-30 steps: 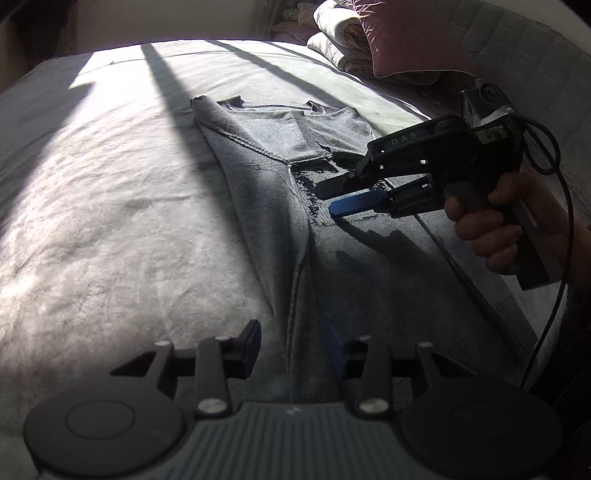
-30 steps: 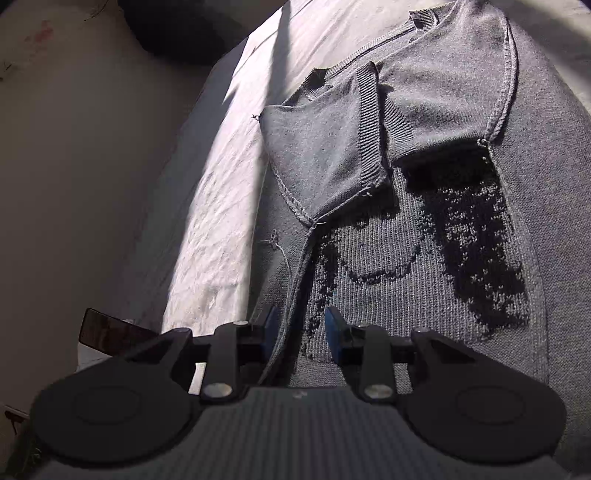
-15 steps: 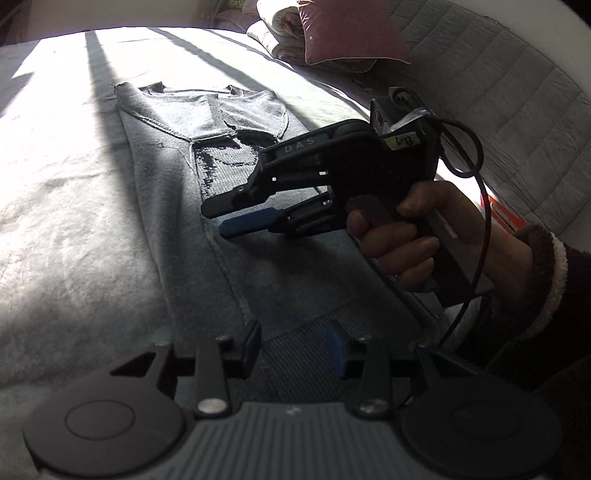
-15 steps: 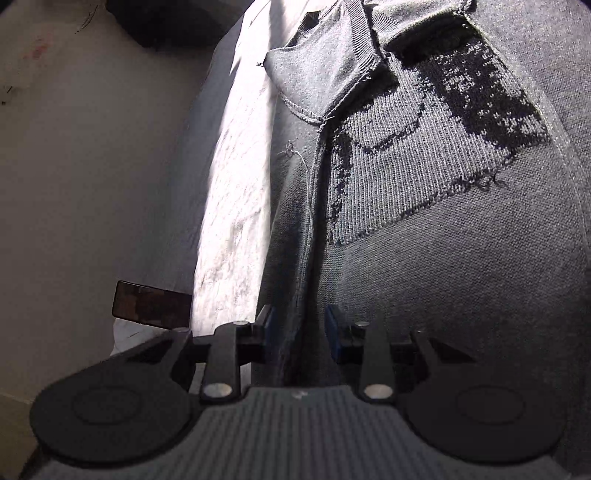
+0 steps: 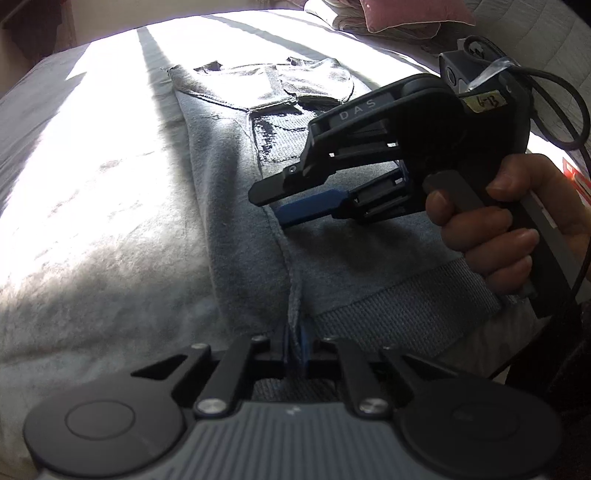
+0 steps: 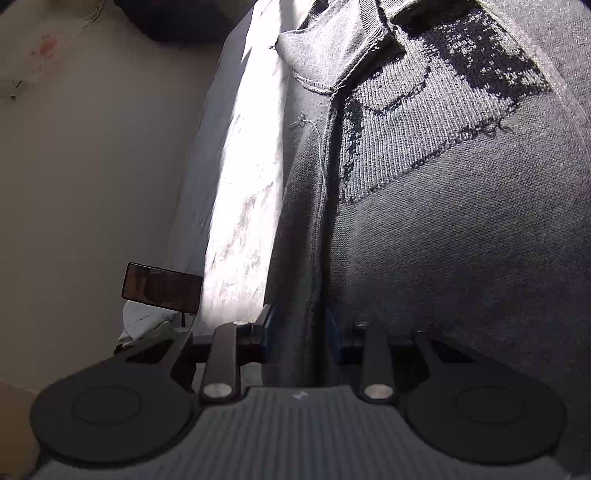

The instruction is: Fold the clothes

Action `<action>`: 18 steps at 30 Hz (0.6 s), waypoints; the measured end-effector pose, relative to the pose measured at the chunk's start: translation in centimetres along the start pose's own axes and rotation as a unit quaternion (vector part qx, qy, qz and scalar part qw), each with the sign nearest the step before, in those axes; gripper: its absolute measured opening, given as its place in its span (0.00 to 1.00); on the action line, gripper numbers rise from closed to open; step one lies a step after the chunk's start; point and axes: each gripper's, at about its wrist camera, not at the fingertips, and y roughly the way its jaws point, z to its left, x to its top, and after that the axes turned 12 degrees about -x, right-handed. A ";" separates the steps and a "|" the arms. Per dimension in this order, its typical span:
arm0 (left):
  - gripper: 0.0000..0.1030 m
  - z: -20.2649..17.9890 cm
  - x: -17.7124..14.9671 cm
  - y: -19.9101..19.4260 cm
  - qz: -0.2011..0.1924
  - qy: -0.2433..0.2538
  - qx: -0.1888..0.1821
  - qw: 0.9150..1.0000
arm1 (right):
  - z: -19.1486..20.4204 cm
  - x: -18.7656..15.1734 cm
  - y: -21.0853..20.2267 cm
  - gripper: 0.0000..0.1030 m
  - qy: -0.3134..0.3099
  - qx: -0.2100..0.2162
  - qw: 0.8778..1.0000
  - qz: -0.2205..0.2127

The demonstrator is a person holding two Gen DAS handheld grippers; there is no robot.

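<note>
Far left in the left wrist view: sunlit bed [image 5: 92, 206], pale cover, w/ a shadow stripe running to the far end. It carries the grey knit sweater [image 5: 236, 206], which lies lengthwise down the bed's middle, collar at the far end, ribbed hem near. Both sides are already folded inward, so a long fold edge runs down the centre; sleeves tucked across the chest at the far end.

Near centre, the left tool [image 5: 295, 341] has its jaws together, clamped on that fold edge right by the hem. Judging by the spot, it's pinning the near corner so the layers lift as one.

Right of that, the right tool [image 5: 275, 206] sits further up the same edge, held in a person's hand [image 5: 495, 229], pointing left across the sweater. In the right wrist view the right tool [image 6: 299, 332] has jaws part-way apart w/ the fold edge between them; whether the pads press the cloth, can't tell. Two holds along one edge suggest a lengthwise fold next, prob. hem toward collar.

Far right: quilted headboard [image 5: 554, 48] and pillows [image 5: 399, 18].
</note>
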 end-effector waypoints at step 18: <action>0.03 -2.1 1.3 1.5 0.024 0.014 -0.078 0.997 | 0.6 -0.9 -1.5 0.09 -0.086 -0.096 0.991 -0.044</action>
